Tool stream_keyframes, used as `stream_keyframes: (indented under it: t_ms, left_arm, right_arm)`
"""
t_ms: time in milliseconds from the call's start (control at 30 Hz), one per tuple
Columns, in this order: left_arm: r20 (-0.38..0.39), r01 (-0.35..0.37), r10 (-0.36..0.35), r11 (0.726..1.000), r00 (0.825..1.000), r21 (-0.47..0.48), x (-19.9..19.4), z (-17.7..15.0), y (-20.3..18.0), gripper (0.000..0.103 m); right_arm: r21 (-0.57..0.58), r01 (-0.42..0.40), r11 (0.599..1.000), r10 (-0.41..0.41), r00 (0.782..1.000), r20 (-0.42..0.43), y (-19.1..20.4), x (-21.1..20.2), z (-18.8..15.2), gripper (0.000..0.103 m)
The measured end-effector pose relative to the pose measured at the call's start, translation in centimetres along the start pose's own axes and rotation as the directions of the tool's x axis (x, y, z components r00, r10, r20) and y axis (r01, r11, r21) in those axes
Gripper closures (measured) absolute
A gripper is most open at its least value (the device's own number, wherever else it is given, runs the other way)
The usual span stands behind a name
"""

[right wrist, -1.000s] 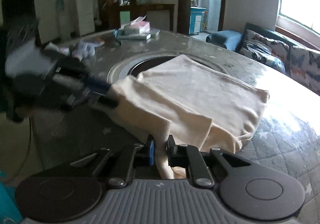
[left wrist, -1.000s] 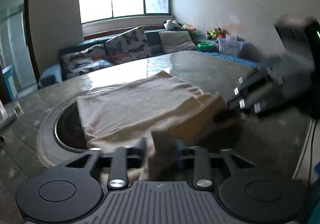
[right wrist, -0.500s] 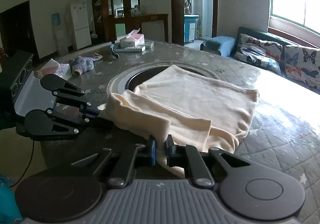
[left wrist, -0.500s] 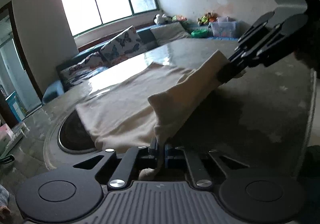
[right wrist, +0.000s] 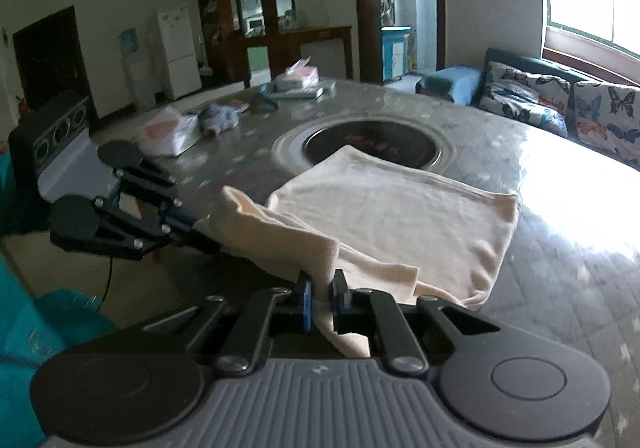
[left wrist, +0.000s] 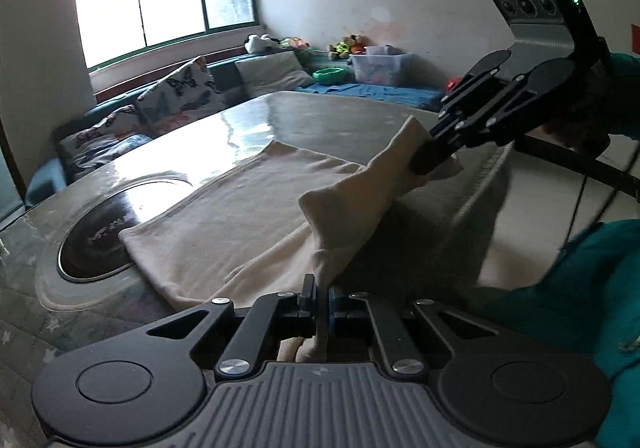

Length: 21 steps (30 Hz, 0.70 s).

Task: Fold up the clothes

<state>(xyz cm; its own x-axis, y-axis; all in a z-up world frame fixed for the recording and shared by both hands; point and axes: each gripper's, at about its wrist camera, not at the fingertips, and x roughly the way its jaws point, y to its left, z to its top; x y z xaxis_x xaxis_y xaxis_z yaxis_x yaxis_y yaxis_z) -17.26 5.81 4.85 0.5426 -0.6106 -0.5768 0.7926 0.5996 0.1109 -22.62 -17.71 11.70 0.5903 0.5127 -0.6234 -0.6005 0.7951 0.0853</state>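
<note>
Cream garment [left wrist: 256, 224]: left gripper [left wrist: 319, 296] and right gripper [right wrist: 320, 298] both clamp its near edge (lifted off tabletop [right wrist: 560, 280]), next carry toward 12 o'clock.

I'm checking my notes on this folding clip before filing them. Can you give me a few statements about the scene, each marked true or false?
1. Both tools grip the cream garment. True: the left tool and the right tool are each shut on its near edge.
2. The garment hangs wholly in the air. False: its far part lies flat on the table.
3. The garment partly covers the round black inset. True.
4. The tissue box sits on the garment. False: it stands apart, at the table's far side.
</note>
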Motion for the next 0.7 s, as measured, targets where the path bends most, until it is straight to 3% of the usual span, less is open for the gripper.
stream_keyframes:
  t_ms: [133, 400, 567, 700]
  left_arm:
    - [0.025, -0.012, 0.012, 1.000, 1.000, -0.008, -0.1, 1.3, 0.9, 0.097]
    - [0.060, -0.097, 0.101, 0.993, 0.993, -0.067, 3.1, 5.6, 6.7, 0.097]
    - [0.016, -0.147, 0.150, 0.982, 0.989, -0.119, 8.2, 8.1, 11.6, 0.097]
    - [-0.077, -0.198, 0.187, 0.962, 0.979, -0.188, 13.6, 7.7, 15.1, 0.097]
  right_arm:
    - [0.001, 0.011, 1.000, -0.011, 1.000, 0.006, -0.1, -0.6, 0.4, 0.095]
    - [0.030, 0.044, 0.999, -0.045, 0.998, 0.052, -4.6, 1.7, 5.8, 0.095]
    - [0.067, 0.066, 0.996, -0.067, 0.998, 0.022, -9.3, 6.3, 10.1, 0.095]
    - [0.119, 0.110, 0.987, -0.108, 0.994, -0.022, -12.7, 11.5, 11.6, 0.095]
